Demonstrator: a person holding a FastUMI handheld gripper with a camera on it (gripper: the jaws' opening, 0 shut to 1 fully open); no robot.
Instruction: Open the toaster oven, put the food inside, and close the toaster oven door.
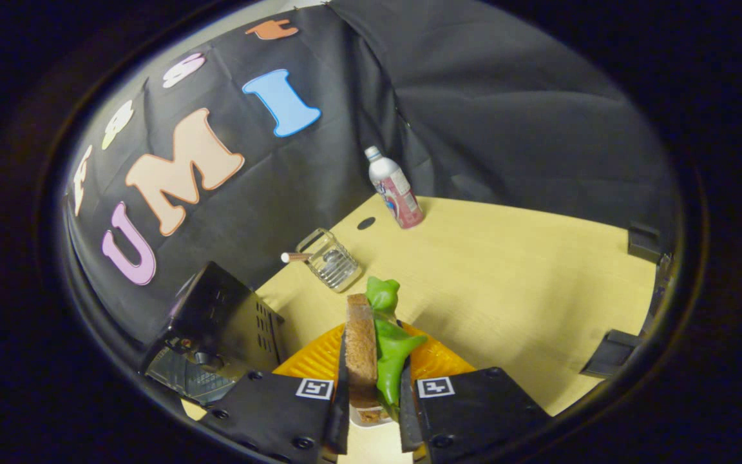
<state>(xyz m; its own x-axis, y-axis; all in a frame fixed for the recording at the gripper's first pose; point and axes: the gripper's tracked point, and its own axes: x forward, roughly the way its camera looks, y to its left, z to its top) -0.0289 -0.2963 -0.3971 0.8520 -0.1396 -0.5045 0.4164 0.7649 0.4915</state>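
Now tongs [374,393] clamped on brown-bread sandwich w/ green lettuce [371,348], held on edge above orange plate [435,364]; black toaster oven [219,338] sits close to their left, door looks open.

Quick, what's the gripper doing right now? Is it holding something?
Gripper: closed on the sandwich, a bread slice with green lettuce, held above the orange plate.

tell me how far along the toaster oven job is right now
Picked up: the claw is shut on the sandwich, a bread slice with green lettuce, held above the orange plate. The toaster oven sits to the claw's left; I can't tell whether its door is open. Left: food in, door closed.
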